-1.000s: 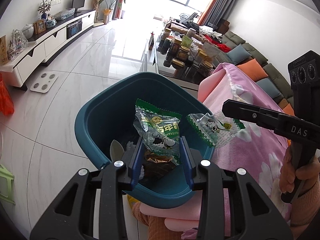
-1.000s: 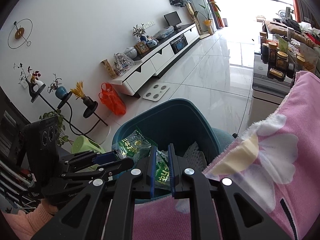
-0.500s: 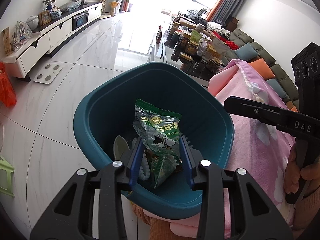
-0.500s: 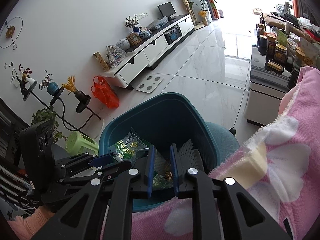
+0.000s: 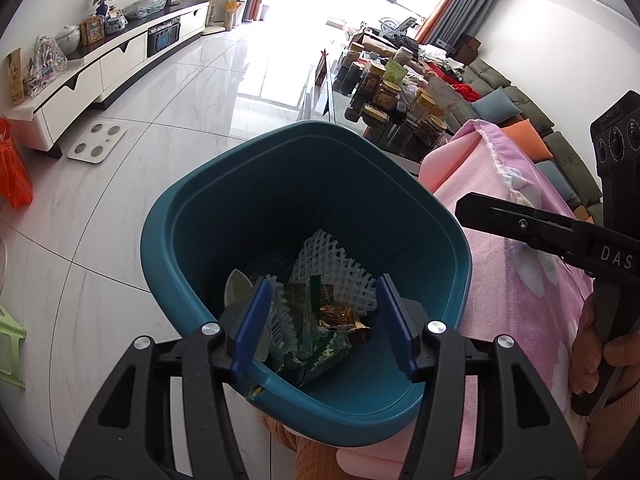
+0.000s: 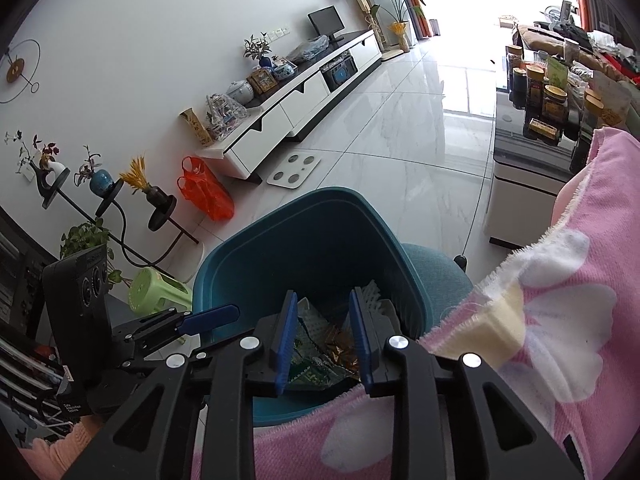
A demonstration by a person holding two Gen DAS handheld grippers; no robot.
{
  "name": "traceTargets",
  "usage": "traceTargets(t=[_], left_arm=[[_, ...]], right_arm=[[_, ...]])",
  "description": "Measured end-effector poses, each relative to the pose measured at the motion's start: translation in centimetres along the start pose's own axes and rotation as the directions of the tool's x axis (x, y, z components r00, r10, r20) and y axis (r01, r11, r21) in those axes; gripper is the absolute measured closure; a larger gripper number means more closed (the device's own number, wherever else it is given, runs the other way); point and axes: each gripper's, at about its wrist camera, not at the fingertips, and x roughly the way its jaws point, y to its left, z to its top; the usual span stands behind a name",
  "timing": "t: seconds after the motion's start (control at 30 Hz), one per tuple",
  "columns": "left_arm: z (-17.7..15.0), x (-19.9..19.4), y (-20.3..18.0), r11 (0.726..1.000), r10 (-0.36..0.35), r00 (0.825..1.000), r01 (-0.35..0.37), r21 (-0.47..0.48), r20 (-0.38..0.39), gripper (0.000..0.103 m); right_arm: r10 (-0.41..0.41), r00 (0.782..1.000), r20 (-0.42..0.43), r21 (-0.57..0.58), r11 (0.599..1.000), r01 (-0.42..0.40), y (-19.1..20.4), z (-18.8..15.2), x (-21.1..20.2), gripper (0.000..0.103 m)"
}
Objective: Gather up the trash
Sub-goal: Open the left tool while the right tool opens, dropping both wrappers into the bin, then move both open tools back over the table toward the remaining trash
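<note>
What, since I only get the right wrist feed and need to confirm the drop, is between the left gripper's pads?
Observer: Nothing. The left gripper has its jaws opening over the teal bin, and the green wrappers lie loose on its floor below the pads.
Operator: Anything else down there that my fingers block?
Observer: A white spoon-like piece leans against the bin's left wall, beside the white foam net.
Operator: Any trash on the blanket beside the bin?
Observer: None shows on the stretch of pink blanket that the left wrist view covers.
</note>
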Motion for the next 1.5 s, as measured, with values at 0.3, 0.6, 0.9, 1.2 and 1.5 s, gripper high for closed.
traceTargets(t=[0.3,0.6,0.9,1.2,1.5], left_arm=[[0.0,-1.6,-0.5,0.999,0.015,0.999,-0.016,0.033,0.044,0.026],[-0.2,-4.4,-1.1,0.997,-0.001,0.994,-0.007,0.077,0.105,0.018],[-0.5,-7.2,-2.9,0.990,-0.014,0.987,-0.009,0.144,0.157,0.018],[-1.3,-9.8,-9.6,0.951,-0.151,0.973,0.095,0.293,0.174,0.018],[-3.1,-8.2,-19.8,0.850,-0.306,0.951,0.249,0.464,0.048,0.018]], right_arm=[[0.008,0.999,0.035,0.024,1.000,-0.009,-0.9,-0.6,-1.3,0.069],[0.028,0.995,0.100,0.041,0.999,-0.032,-1.6,-2.0,-4.3,0.062],[0.039,0.983,0.180,0.055,0.997,-0.050,-2.6,-4.0,-8.4,0.054],[-0.051,0.956,0.288,0.096,0.995,0.025,-5.1,-8.2,-15.2,0.049],[-0.270,0.893,0.360,0.270,0.946,0.177,-10.3,-15.2,-23.0,0.049]])
